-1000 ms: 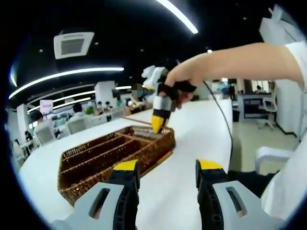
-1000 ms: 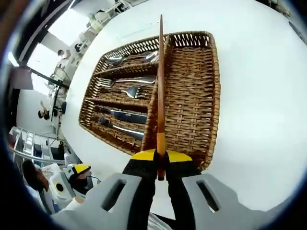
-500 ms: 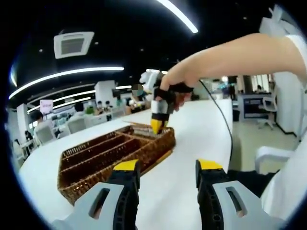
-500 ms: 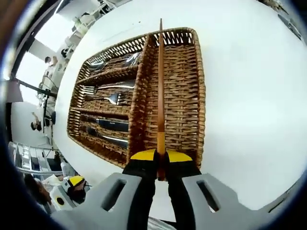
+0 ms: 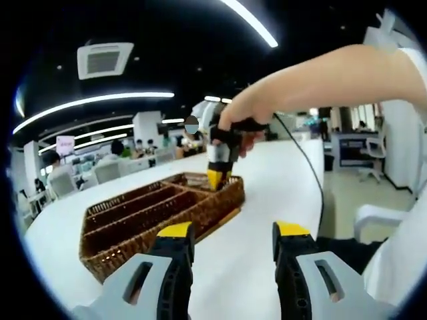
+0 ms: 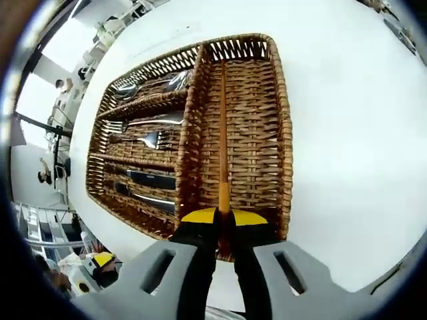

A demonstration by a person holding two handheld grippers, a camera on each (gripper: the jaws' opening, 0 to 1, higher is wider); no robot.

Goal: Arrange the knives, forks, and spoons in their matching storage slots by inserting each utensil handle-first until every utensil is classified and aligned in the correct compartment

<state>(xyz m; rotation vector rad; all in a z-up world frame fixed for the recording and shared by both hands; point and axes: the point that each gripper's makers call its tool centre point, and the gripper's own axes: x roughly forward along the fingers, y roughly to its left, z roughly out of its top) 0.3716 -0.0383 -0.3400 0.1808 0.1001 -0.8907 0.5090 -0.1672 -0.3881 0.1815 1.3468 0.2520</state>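
Note:
My right gripper (image 6: pixel 223 217) is shut on a thin brown wooden stick (image 6: pixel 223 133) with an orange near end. The stick runs lengthwise over the wide compartment of a wicker tray (image 6: pixel 288 140). Beside that compartment, narrow slots hold spoons (image 6: pixel 150 85), forks (image 6: pixel 150 130) and dark-handled knives (image 6: pixel 150 180). In the left gripper view the same tray (image 5: pixel 120 250) lies on the white table, and a hand holds the right gripper (image 5: pixel 217 177) with its yellow tips down inside the tray's far end. My left gripper (image 5: pixel 233 233) is open near the table's front, holding nothing.
The tray rests on a long white table (image 5: pixel 267 193) with bare surface to its right. A black cable (image 5: pixel 310 167) trails from the right gripper across the table. An office with chairs and people (image 5: pixel 110 157) lies beyond the far edge.
The right gripper has come down with the stick, from above the tray's divider into the wide compartment. The left gripper has stayed put and open.

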